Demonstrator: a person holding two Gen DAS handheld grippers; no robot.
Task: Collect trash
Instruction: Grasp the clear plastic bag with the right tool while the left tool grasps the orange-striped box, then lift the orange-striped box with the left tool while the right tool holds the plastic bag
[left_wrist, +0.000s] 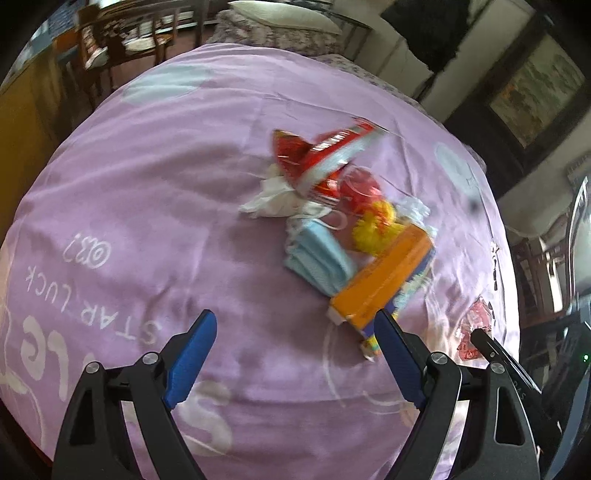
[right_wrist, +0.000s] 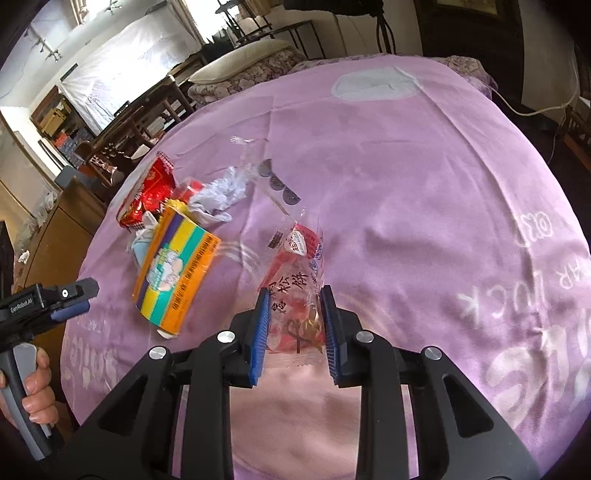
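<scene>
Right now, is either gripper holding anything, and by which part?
Right gripper is on the clear wrapper, at its near end. Left gripper holds nothing.

Soft daylight, apparently from windows; fisheye-bent edges, slight motion blur.

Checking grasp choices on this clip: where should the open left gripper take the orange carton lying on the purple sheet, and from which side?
Take the orange carton across its narrow width near the free end closest to the left gripper, coming down from above. It lies flat and long, and its far end is crowded by the blue mask and wrappers.
</scene>
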